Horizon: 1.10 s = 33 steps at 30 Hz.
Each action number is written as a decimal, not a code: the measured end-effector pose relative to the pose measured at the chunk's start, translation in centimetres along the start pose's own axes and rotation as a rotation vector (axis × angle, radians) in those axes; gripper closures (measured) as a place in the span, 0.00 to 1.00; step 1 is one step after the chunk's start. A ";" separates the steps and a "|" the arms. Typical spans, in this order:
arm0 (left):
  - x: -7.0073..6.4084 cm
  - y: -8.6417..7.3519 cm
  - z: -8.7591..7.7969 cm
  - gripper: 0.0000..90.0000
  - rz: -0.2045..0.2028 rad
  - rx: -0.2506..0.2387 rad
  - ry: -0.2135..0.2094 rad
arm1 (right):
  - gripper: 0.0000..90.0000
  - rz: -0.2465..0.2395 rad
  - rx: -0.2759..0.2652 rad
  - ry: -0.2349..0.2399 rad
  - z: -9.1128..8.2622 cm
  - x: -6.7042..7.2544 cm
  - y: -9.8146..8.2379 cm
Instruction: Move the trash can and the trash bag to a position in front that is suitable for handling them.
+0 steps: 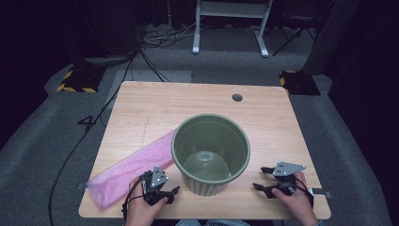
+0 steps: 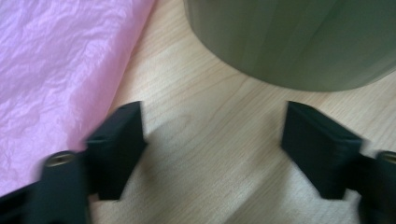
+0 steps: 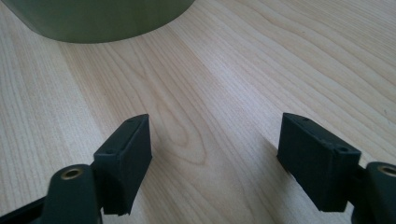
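Note:
A green ribbed bin stands upright and empty near the front middle of the wooden table. A folded pink plastic bag lies flat to its left, running diagonally toward the front left corner. My left gripper rests low at the front, between the bag and the bin, jaws open over bare wood. My right gripper sits at the front right of the bin, also open with nothing between its jaws.
A round cable hole marks the table's far right part. Beyond the table, on grey carpet, stand a white desk frame, loose cables and yellow-black striped bases.

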State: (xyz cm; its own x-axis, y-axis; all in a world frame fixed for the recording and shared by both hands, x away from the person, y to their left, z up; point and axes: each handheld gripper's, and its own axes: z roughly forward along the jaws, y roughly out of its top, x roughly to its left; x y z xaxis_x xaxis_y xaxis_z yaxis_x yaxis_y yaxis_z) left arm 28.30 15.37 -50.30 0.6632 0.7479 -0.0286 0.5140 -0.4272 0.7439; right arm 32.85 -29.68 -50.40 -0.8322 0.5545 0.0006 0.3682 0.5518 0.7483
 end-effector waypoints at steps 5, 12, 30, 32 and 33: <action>0.1 0.7 -0.5 0.30 0.008 -0.026 0.005 | 0.27 0.003 0.002 0.004 0.3 -0.2 0.3; 1.3 2.1 -0.6 0.31 0.026 -0.076 -0.041 | 0.31 -0.009 -0.001 0.039 1.8 0.3 1.7; 5.4 5.2 2.7 0.38 -0.006 -0.059 -0.046 | 0.31 0.078 -0.087 0.027 7.6 -3.1 8.2; 5.0 5.2 2.6 0.43 0.024 -0.055 -0.037 | 0.38 0.070 -0.090 0.022 7.8 -2.9 8.4; 4.9 5.2 2.5 0.44 0.032 -0.052 -0.042 | 0.39 0.062 -0.090 0.015 7.8 -2.7 8.5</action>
State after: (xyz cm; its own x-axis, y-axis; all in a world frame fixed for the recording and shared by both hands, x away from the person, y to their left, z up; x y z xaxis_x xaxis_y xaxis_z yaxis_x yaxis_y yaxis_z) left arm 35.56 15.54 -48.24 0.7018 0.7117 -0.0317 0.4637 -0.4226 0.7787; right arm 41.44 -21.68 -49.21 -0.8156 0.5756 0.0581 0.3805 0.4580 0.8034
